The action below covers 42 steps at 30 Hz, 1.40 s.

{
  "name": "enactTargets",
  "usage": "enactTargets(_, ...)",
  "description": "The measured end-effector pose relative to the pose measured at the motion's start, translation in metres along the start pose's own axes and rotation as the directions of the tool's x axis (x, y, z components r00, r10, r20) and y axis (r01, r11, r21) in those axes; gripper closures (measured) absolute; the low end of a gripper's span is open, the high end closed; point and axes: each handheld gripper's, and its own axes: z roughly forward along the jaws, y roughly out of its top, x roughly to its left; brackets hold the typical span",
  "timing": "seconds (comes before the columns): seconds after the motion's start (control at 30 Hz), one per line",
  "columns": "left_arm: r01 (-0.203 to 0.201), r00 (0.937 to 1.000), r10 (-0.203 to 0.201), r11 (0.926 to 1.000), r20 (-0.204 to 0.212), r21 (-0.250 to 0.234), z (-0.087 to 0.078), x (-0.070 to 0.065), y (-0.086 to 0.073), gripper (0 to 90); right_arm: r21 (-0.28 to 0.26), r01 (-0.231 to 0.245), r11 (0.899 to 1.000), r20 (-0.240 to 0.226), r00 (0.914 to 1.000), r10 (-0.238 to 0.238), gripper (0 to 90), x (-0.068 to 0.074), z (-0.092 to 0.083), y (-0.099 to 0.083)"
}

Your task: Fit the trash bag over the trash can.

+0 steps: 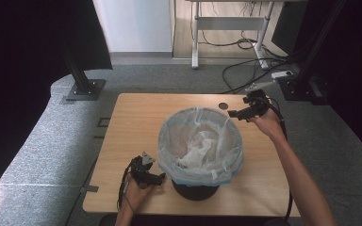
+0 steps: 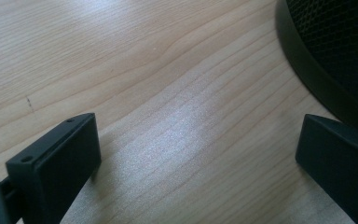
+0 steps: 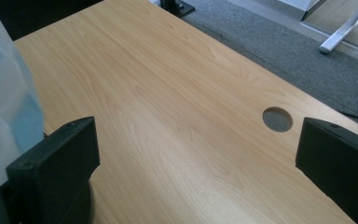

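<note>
Two grippers flank a black mesh waste bin [image 1: 195, 190] lined with a translucent plastic bag [image 1: 200, 143], which stands at centre frame in the high view, toward the near edge of the wooden table [image 1: 132, 122]. Left gripper [image 1: 159, 178] sits at lower centre-left of that view, just beside the bin's lower left side, low over the tabletop; the left hand [image 1: 136, 190] wraps its grip, forearm entering from the bottom edge and angled slightly right. Left gripper view: jaws spread wide, nothing between them except bare wood grain; the bin's dark base rim [image 2: 307, 70] curves through the upper right of the frame, close by the right-hand jaw. Right gripper [image 1: 234, 113] is at upper centre-right of the high view, near the bag's far right rim, jaws aimed left; the right hand [image 1: 264, 123] holds it with the arm stretched up from the lower right corner, elbow nearly straight. Right gripper view: jaws also parted and empty, bag film at the left edge of the frame [image 3: 4, 93], a round cable hole [image 3: 278, 119] in the tabletop at centre right. Bag top is folded down over the bin rim, crumpled film inside.
</note>
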Motion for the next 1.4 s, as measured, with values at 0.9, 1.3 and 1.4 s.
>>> enactTargets(0.9,0.0,1.0,0.0,1.0,0.001,0.002,0.0,0.0,0.0,0.0,0.033,-0.027,0.999,0.013,0.9996,0.027,0.0,-0.008,0.046,-0.065)
enactTargets(1.3,0.0,1.0,0.0,1.0,0.001,0.002,0.0,0.0,0.0,0.0,0.09,-0.021,0.996,0.022,0.9996,0.019,0.0,-0.007,0.07,-0.096)
enactTargets(1.4,-0.001,1.0,0.001,1.0,0.001,0.002,0.0,0.0,0.0,0.0,0.098,-0.028,0.995,0.014,0.9996,0.027,0.0,-0.007,0.076,-0.104)
